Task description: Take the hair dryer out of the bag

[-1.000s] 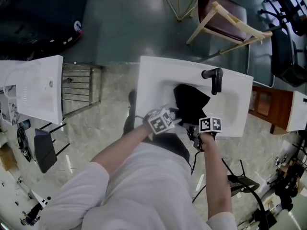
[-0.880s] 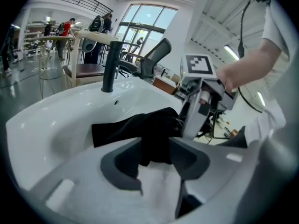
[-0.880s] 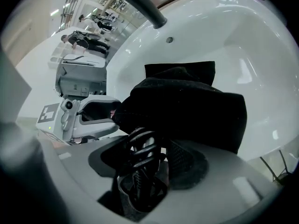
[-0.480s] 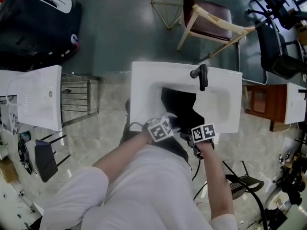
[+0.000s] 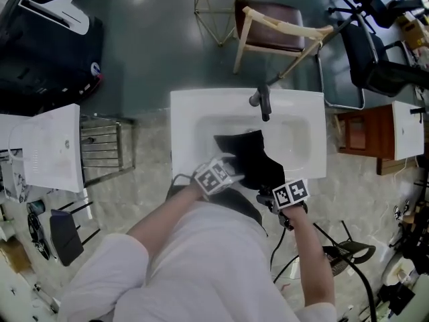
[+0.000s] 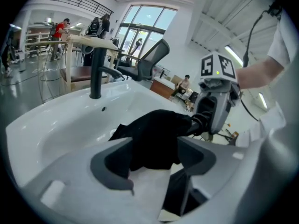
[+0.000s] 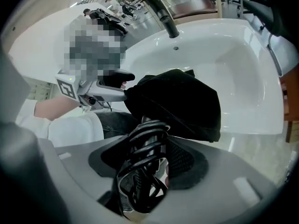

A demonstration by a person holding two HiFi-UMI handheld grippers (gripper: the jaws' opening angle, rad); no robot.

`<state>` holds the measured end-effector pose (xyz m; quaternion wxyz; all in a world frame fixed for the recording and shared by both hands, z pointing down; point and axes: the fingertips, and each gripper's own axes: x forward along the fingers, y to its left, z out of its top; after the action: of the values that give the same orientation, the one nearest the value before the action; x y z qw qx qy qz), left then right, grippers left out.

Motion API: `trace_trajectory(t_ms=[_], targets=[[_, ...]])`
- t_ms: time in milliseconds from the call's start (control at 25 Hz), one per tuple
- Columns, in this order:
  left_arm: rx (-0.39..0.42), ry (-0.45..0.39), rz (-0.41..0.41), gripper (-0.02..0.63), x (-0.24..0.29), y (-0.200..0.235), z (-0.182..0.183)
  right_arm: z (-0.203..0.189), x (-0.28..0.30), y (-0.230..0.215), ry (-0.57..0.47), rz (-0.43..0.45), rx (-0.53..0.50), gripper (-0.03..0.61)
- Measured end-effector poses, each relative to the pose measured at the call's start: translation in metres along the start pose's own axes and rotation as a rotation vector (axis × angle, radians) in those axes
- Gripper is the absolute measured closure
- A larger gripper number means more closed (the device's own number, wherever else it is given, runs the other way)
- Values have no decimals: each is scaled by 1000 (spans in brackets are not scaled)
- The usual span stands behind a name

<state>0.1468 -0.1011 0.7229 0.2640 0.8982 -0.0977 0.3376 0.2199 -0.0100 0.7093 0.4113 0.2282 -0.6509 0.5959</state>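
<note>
- The right gripper (image 7: 147,160) has its jaws clamped across the handle of the hair dryer (image 7: 148,129). The dryer is a dark, partly shiny body wound round with a black coiled cord (image 7: 135,190). Its upper end runs into the mouth of the bag.
- The left gripper (image 6: 154,162) has its jaws wide and opening. A fold of the limp black cloth bag (image 6: 154,132) lies between them, but the pads do not press on it.
- Handling, as I judge it:
  - The dryer is stiff and probably heaviest at its head, so a hold on the handle may tip nose-down once clear of the bag.
  - The wound cord gives the pads some bite, yet its loops could slide or unwind. The hold is better across the handle itself than on loose coils.
  - The bag is soft and light, and will likely drag along unless pinned at its hem.
- The bag slumps in the white ceramic basin (image 5: 181,113), below the black metal tap (image 5: 263,102), with both grippers at its near edge.
- Only the right gripper view shows the cord-wound handle in the jaws.
- The left gripper view shows the right gripper at the bag's mouth, but little of the dryer.
- The head view shows only black cloth at the bag's mouth, but it alone places the bag toward the basin's front rim.
</note>
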Motion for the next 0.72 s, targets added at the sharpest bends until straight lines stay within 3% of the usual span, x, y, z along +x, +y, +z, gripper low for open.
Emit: trace_trajectory(t_ms=[200, 320, 440, 600, 720], targets=[[3, -54, -54, 295, -6, -21, 39, -2, -15, 2, -30, -4, -54, 323], [-21, -95, -89, 267, -12, -32, 62, 5, -16, -2, -11, -57, -141, 324], [-35, -92, -57, 264, -13, -17, 66, 9, -15, -1, 19, -82, -212, 324], [-33, 37, -5, 312, -9, 26, 23, 3, -19, 3, 52, -67, -254, 324], [71, 175, -36, 343, 4, 30, -11, -6, -26, 1, 72, -60, -267, 324]])
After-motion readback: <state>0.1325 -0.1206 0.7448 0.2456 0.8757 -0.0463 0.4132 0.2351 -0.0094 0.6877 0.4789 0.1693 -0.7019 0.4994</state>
